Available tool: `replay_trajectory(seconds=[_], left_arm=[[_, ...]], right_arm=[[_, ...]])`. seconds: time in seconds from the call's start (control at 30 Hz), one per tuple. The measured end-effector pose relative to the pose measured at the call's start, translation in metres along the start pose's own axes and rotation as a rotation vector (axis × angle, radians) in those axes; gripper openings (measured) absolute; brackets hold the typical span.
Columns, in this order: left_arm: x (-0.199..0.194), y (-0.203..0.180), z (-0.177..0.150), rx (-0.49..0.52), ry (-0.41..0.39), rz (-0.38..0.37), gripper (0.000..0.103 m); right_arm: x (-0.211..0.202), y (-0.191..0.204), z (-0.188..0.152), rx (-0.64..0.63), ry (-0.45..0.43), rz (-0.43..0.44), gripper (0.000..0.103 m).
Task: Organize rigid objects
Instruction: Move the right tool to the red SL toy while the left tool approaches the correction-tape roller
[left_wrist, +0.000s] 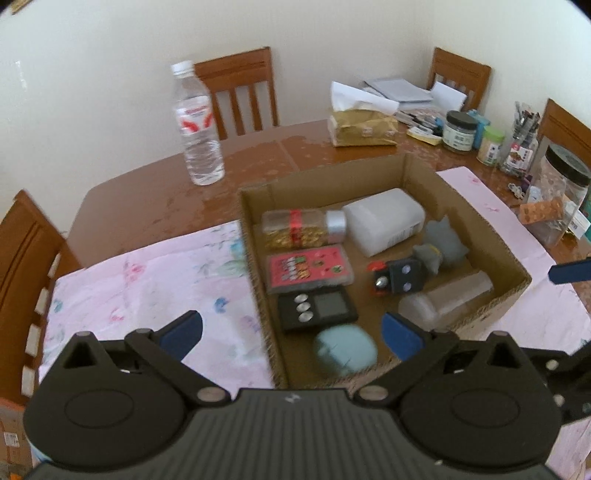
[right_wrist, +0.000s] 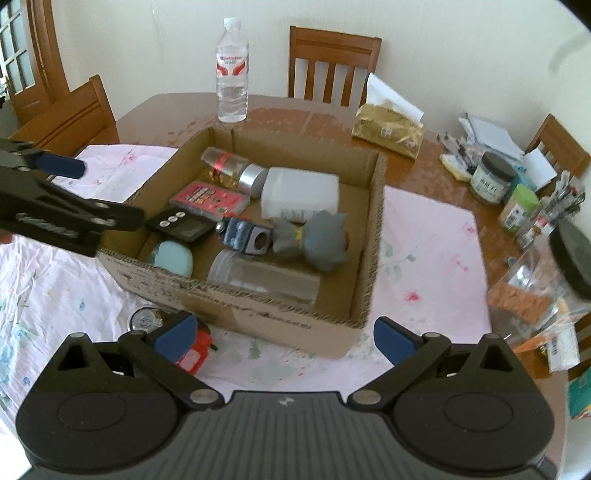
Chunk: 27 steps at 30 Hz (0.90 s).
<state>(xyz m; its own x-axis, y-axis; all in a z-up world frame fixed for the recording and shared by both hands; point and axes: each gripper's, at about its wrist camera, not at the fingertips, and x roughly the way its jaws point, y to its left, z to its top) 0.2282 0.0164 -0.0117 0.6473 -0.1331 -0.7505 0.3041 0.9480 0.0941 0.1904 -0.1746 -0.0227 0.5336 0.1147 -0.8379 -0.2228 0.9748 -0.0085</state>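
An open cardboard box (left_wrist: 491, 295) (right_wrist: 295, 321) stands on the pink floral cloth. It holds a glitter jar (left_wrist: 303, 229) (right_wrist: 232, 168), a white container (left_wrist: 384, 219) (right_wrist: 299, 197), a pink card case (left_wrist: 308, 267) (right_wrist: 210, 197), a black timer (left_wrist: 317, 308) (right_wrist: 177, 223), a mint round case (left_wrist: 345, 350) (right_wrist: 173, 256), a grey toy figure (left_wrist: 441, 247) (right_wrist: 317, 240), a clear jar (left_wrist: 447, 301) (right_wrist: 262, 277) and a small blue-black gadget (left_wrist: 399, 277) (right_wrist: 245, 234). My left gripper (left_wrist: 291, 336) is open and empty above the box's near left corner. My right gripper (right_wrist: 284, 338) is open and empty in front of the box. A round metal piece (right_wrist: 144, 319) and a red object (right_wrist: 194, 354) lie by its left finger.
A water bottle (left_wrist: 197, 125) (right_wrist: 232, 70) stands on the wooden table behind the box. A gold tissue pack (left_wrist: 364, 127) (right_wrist: 388, 129), jars, pens and papers (left_wrist: 491, 136) (right_wrist: 517, 192) crowd the right side. Wooden chairs (left_wrist: 240, 88) (right_wrist: 332, 62) surround the table.
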Motion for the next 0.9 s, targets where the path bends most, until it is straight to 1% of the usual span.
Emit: replay_trajectory(seconds=[0.17, 0.27, 0.33, 0.43, 0.5, 0.6, 0.77, 0.9], left_arm=[[-0.01, 0.012, -0.028, -0.01, -0.014, 0.077, 0.102], [-0.01, 0.021, -0.045, -0.043, 0.013, 0.09, 0.102], [-0.01, 0.027, -0.056, -0.075, 0.017, 0.1, 0.102], [-0.011, 0.032, -0.069, -0.088, 0.023, 0.13, 0.102], [-0.013, 0.034, -0.075, -0.091, 0.02, 0.141, 0.102], [-0.016, 0.037, -0.08, -0.103, 0.023, 0.129, 0.102], [-0.018, 0.036, -0.085, -0.096, 0.021, 0.104, 0.102], [-0.015, 0.032, -0.084, -0.087, 0.025, 0.1, 0.102]], right_arm=[[0.013, 0.015, -0.009, 0.047, 0.021, 0.045, 0.103], [0.024, 0.027, -0.011, 0.072, 0.038, 0.072, 0.103], [0.033, 0.035, -0.012, 0.096, 0.049, 0.076, 0.103], [0.048, 0.045, -0.012, 0.15, 0.07, 0.073, 0.103], [0.058, 0.05, -0.013, 0.188, 0.073, 0.045, 0.103], [0.071, 0.051, -0.015, 0.246, 0.097, -0.002, 0.103], [0.077, 0.043, -0.021, 0.332, 0.103, -0.057, 0.103], [0.077, 0.03, -0.027, 0.386, 0.107, -0.087, 0.103]])
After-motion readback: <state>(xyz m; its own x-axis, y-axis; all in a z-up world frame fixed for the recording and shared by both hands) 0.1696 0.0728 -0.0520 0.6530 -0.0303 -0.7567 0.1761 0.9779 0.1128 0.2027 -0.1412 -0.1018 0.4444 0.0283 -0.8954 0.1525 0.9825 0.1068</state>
